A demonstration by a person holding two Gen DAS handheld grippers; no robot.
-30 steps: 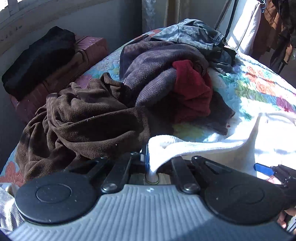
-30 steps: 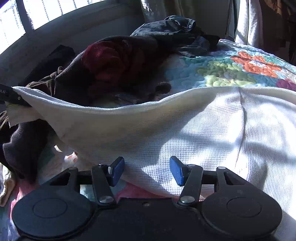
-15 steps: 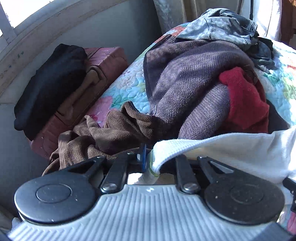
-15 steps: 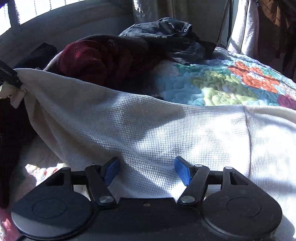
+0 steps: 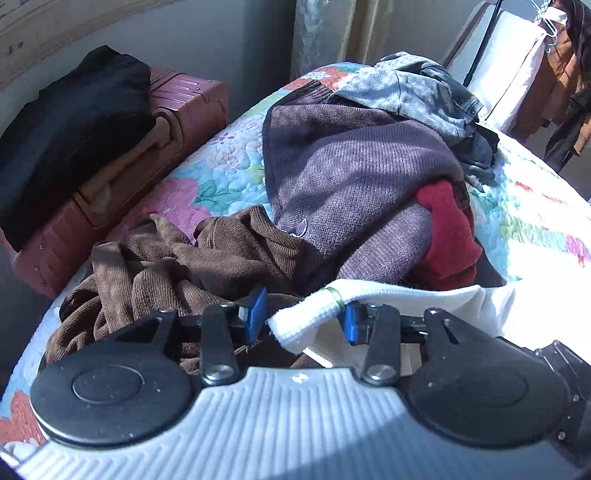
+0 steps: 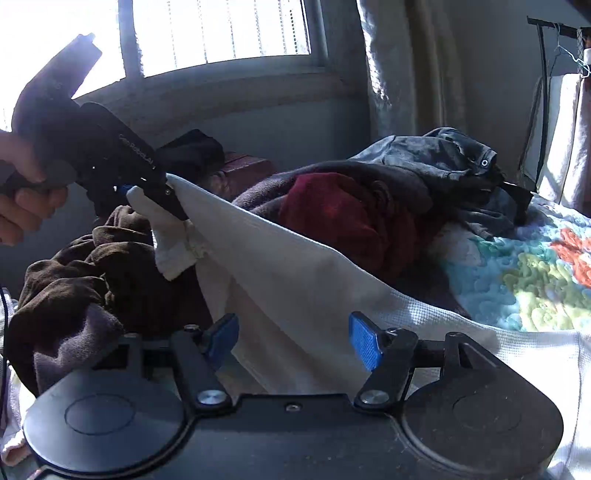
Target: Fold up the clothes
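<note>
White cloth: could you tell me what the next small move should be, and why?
Probably close the right tool on the white cloth. Its fingers stand apart with the cloth's edge between them, while one corner is lifted at the left tool, so a second grip would let it be spread.

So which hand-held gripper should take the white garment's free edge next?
Right hand-held gripper: jaws open, white waffle-knit garment right ahead of it. Left hand-held gripper is occupied at the raised corner.

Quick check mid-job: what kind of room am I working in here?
Most likely a bedroom: a floral quilt covers a bed with clothes heaped on it, a suitcase stands beside it, and a curtained window is behind.
</note>
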